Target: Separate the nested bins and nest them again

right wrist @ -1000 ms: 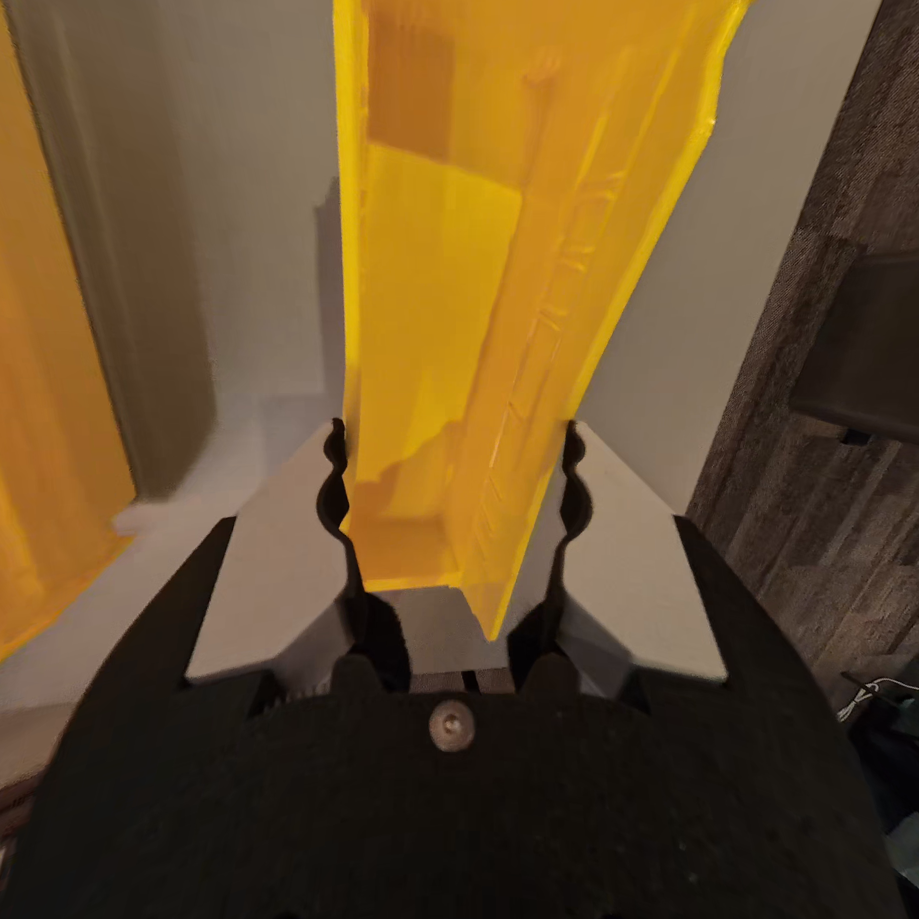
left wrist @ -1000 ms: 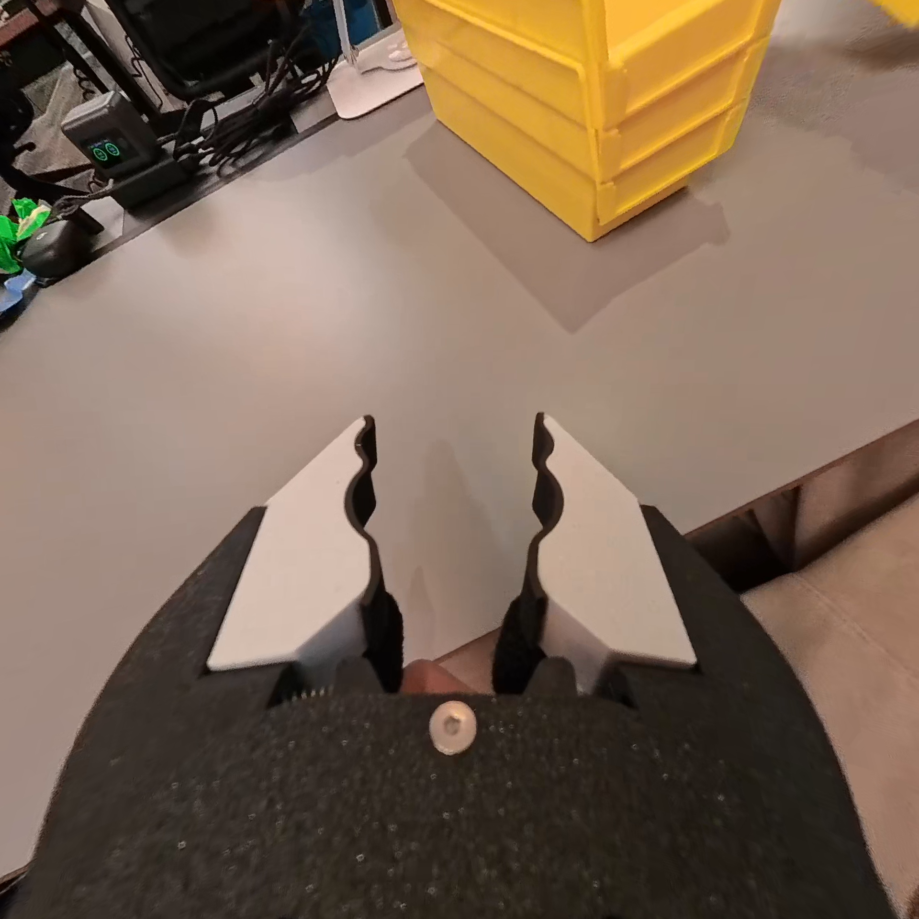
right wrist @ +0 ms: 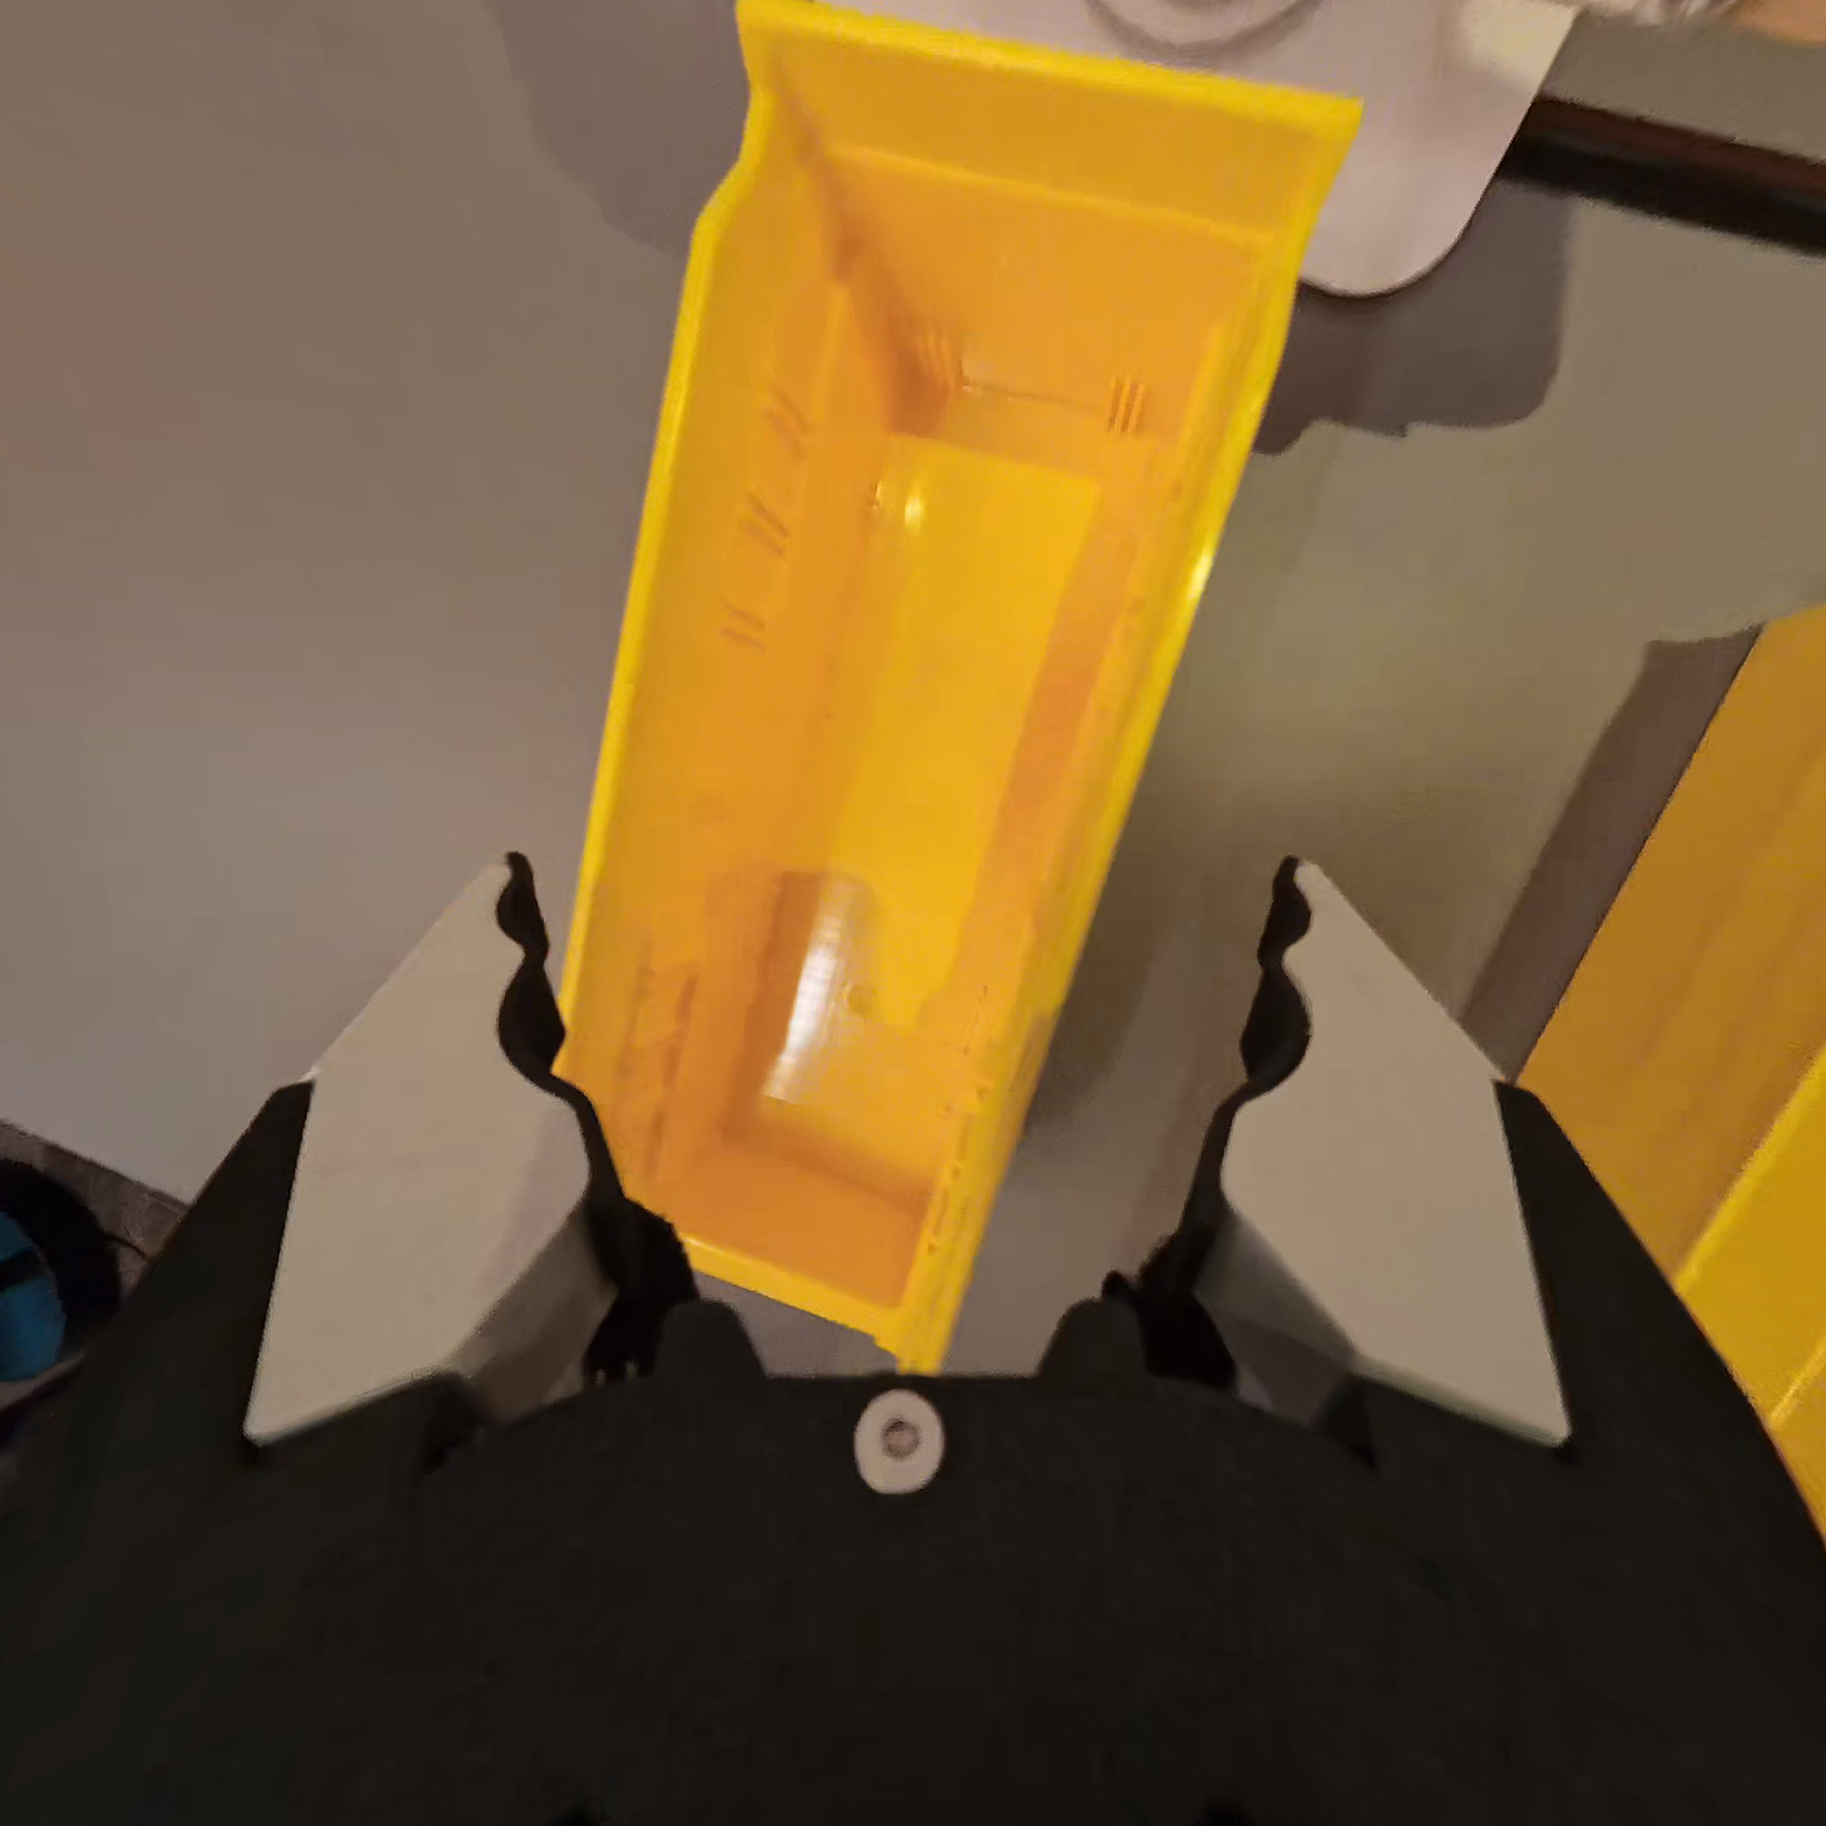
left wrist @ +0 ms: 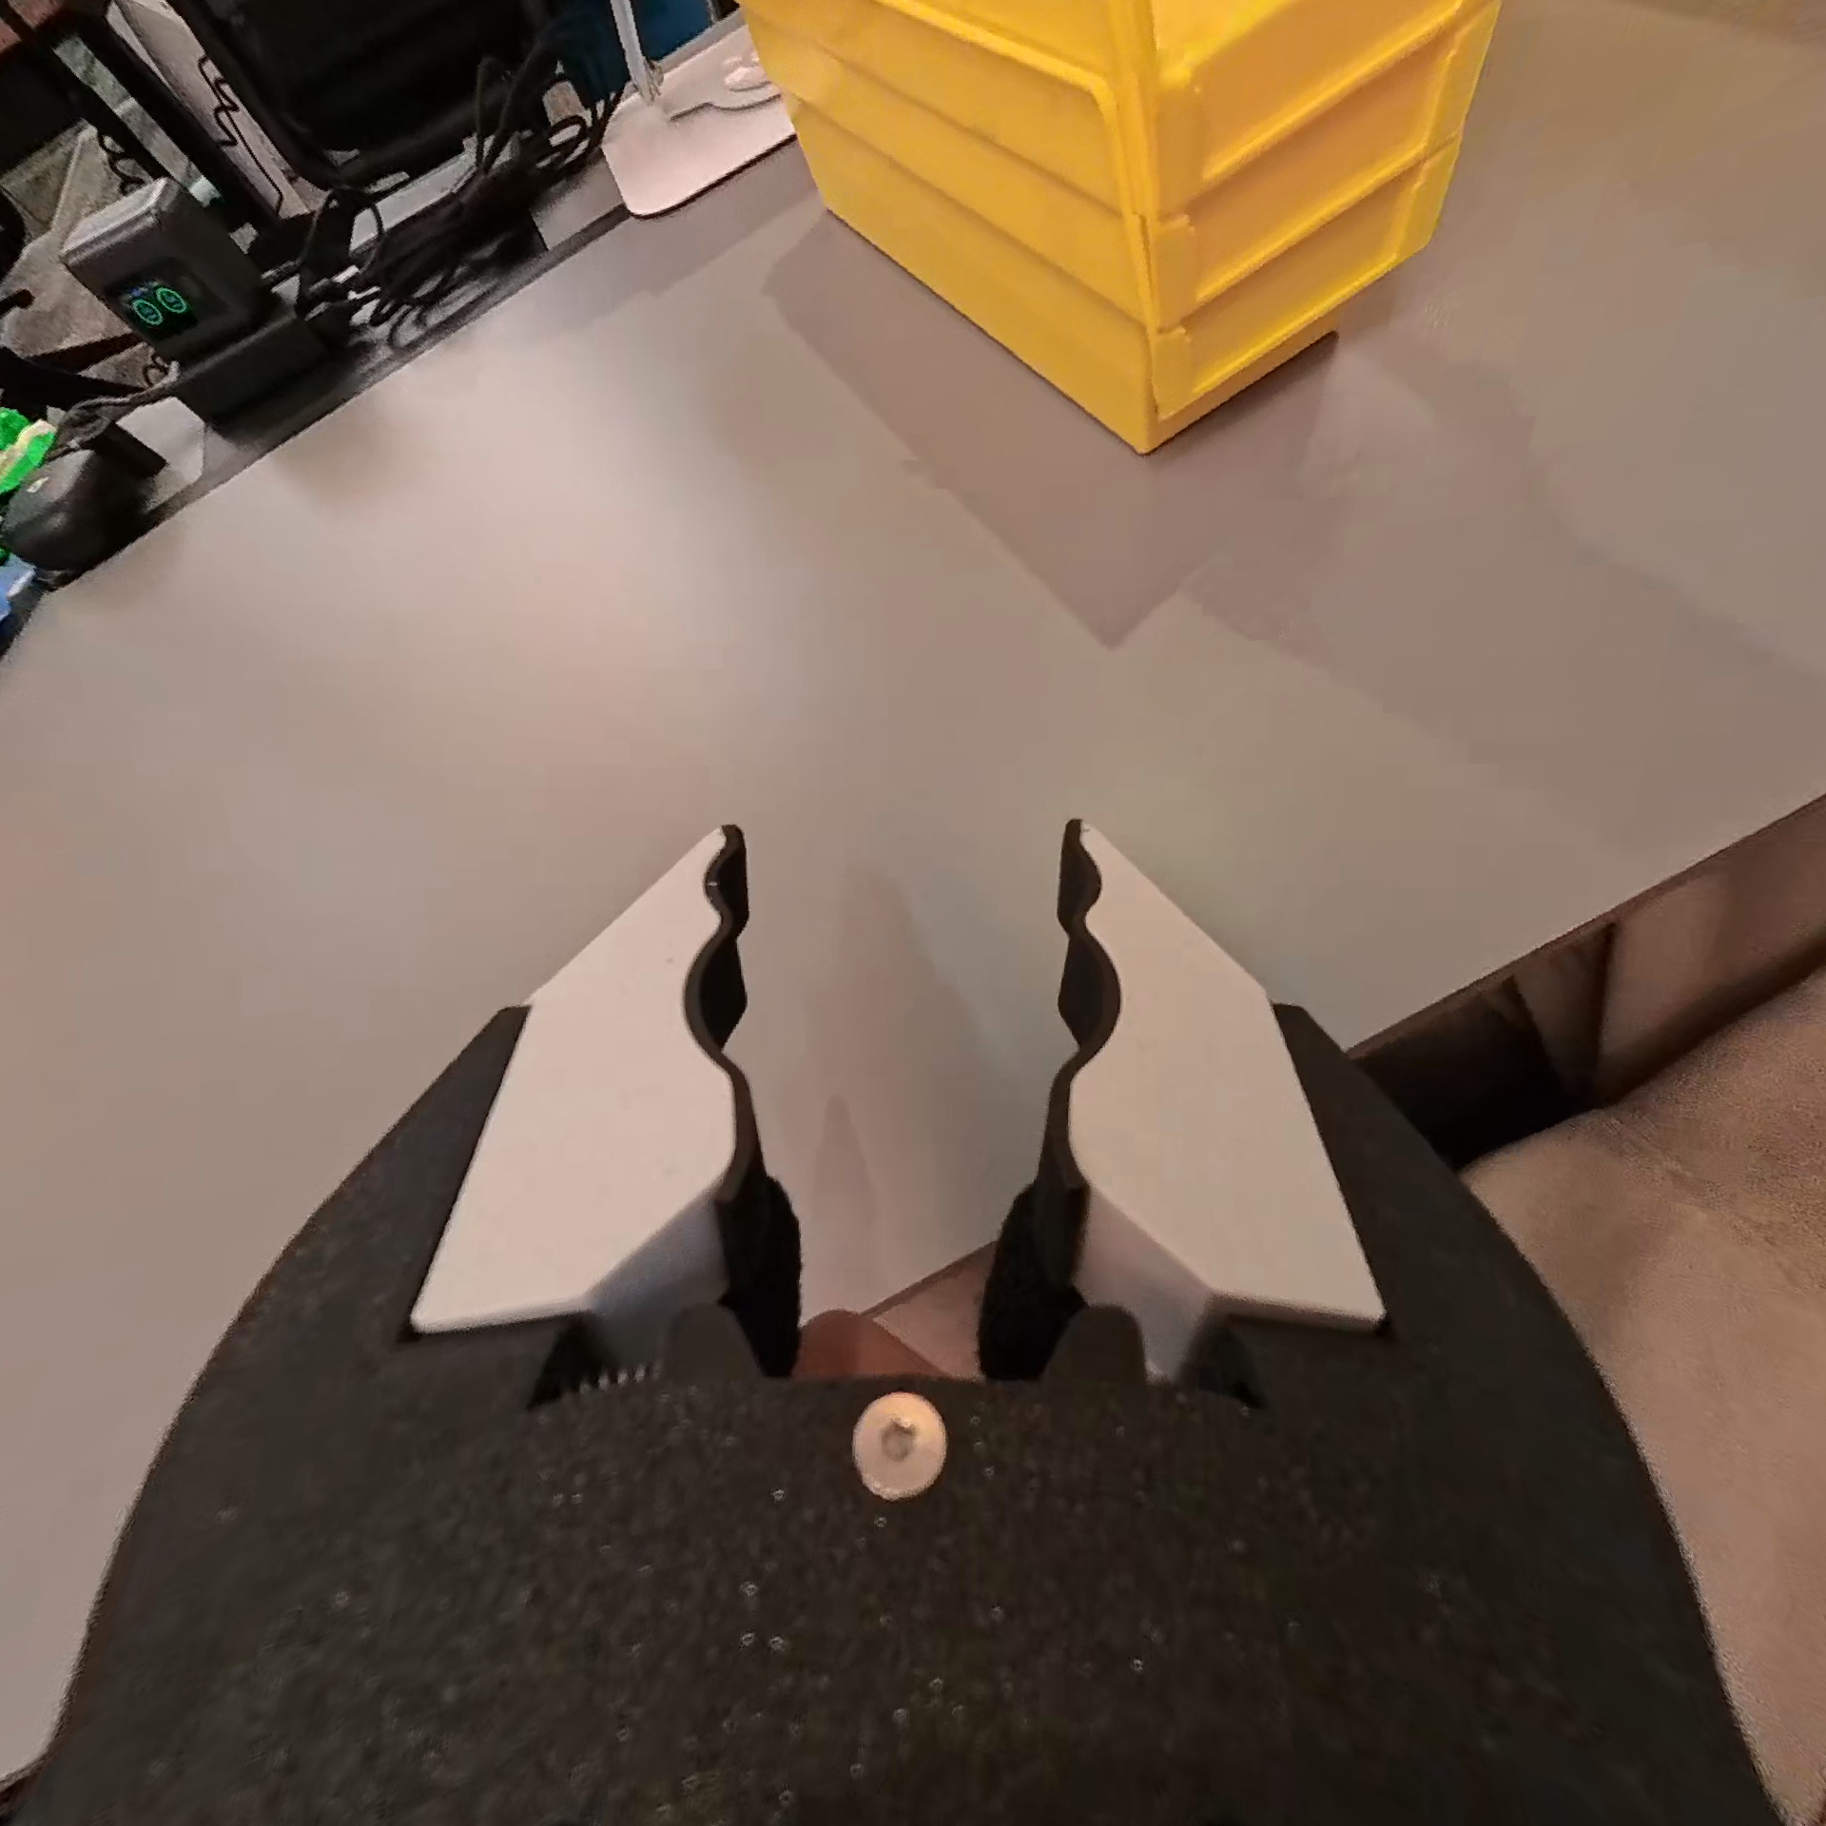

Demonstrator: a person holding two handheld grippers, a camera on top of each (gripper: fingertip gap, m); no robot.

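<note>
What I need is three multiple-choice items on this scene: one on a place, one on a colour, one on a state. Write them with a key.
1. In the left wrist view, the bin stack stands:
A) between the jaws
B) on the table, beyond the jaws and to the right
C) on the floor

2. The lone bin in the right wrist view is:
A) yellow
B) blue
C) grey

3. Around the lone bin, the right gripper has its jaws:
A) shut on it
B) out of view
C) open, wider than it

Key:
1 B, the stack sits on the grey top past the empty left gripper.
2 A, it is yellow like the stack.
3 C, a gap shows beside the bin's right wall.
</note>
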